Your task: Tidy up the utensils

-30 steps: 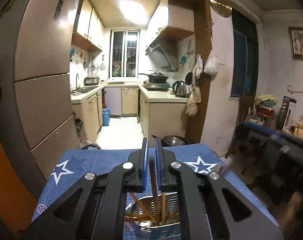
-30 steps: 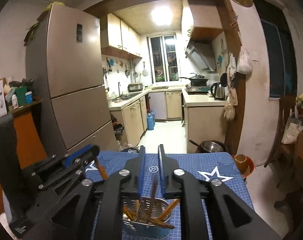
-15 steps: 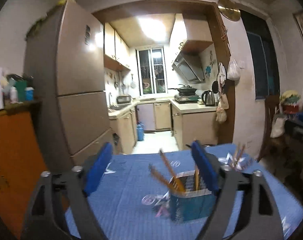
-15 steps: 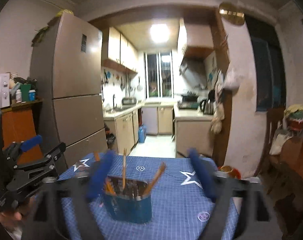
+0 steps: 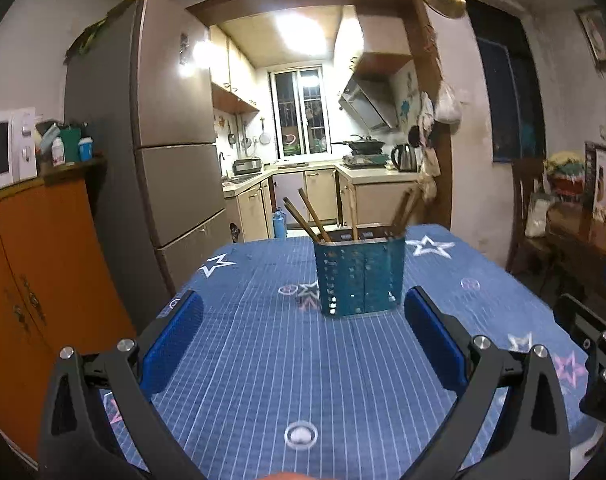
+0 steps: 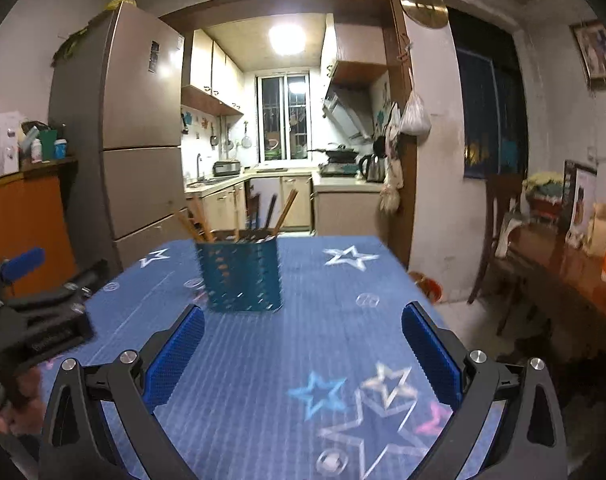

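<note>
A teal perforated utensil holder (image 5: pixel 361 278) stands upright on the blue star-patterned tablecloth (image 5: pixel 263 360), with several wooden chopsticks (image 5: pixel 309 216) sticking out of its top. It also shows in the right wrist view (image 6: pixel 241 276), with the chopsticks (image 6: pixel 281 212) leaning outward. My left gripper (image 5: pixel 303 344) is open and empty, well short of the holder. My right gripper (image 6: pixel 303 350) is open and empty, back from the holder and to its right. The left gripper also shows at the left edge of the right wrist view (image 6: pixel 35 312).
A tall fridge (image 5: pixel 171 152) and an orange cabinet (image 5: pixel 35 264) with a microwave stand to the left. A kitchen opens behind the table. A wooden side table (image 6: pixel 567 264) with clutter and a chair stand to the right.
Both grippers were shut on chopsticks above the holder. They have opened, let the chopsticks go into the holder, and pulled back and down toward the table's near side.
</note>
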